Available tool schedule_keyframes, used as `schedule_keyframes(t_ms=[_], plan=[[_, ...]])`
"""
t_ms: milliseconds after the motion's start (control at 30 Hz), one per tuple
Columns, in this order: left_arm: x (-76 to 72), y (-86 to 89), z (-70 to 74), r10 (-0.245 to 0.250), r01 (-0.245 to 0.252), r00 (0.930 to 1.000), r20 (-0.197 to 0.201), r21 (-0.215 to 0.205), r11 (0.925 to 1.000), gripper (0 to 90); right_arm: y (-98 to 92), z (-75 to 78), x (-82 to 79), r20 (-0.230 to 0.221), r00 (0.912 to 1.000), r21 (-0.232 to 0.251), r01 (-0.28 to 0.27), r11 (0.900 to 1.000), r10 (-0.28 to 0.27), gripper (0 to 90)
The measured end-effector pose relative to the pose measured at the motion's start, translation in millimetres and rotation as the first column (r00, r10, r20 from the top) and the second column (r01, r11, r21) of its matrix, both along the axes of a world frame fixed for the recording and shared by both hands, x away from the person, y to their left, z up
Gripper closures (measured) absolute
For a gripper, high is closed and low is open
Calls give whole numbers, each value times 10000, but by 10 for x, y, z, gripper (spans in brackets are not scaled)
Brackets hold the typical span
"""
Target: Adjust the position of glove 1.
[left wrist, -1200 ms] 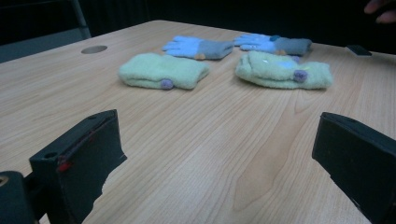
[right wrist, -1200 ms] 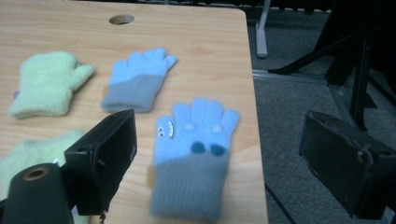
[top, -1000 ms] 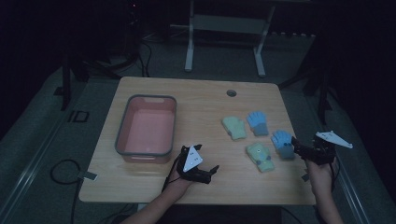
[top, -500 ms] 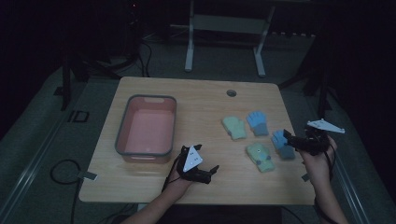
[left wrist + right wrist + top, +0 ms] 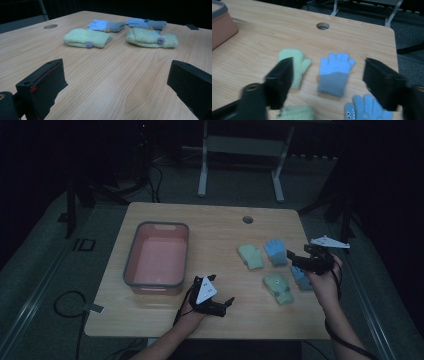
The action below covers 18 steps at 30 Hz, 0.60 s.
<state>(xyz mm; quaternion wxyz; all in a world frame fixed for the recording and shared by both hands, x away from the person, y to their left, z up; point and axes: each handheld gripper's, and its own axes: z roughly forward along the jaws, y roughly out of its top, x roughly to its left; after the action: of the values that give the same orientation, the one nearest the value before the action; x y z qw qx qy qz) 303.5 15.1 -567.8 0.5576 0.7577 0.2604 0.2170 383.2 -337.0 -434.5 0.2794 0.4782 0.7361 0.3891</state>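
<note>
As R gripper hovers w/ fingers partly open, just closing, empty, blue glove lies flat below near table's right edge. Soft, light knit, no slip: pinch grey cuff. L gripper wide open, empty.

Blur, cropped edges and a covered glove

The right gripper's black jaws are smeared with motion blur in its own view — the toothed blue knit glove and a pale green mitten run off the bottom edge; from above, the right gripper covers part of that blue glove.
</note>
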Motion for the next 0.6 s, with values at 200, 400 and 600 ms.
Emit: schedule_keyframes(t_ms=[200,400,600], plan=[[6,6,1,-14,13,10000,-45,-26,10000,19,141,-91,142,-573,9964,211,-608,9979,619,368],[-4,0,0,-48,48,10000,63,46,10000,19,268,-154,244,-869,9924,-48,-876,9961,869,401],[-25,-26,0,-155,150,9997,212,225,9996,19,436,-194,361,-1121,9875,-212,-1140,9933,1109,447]])
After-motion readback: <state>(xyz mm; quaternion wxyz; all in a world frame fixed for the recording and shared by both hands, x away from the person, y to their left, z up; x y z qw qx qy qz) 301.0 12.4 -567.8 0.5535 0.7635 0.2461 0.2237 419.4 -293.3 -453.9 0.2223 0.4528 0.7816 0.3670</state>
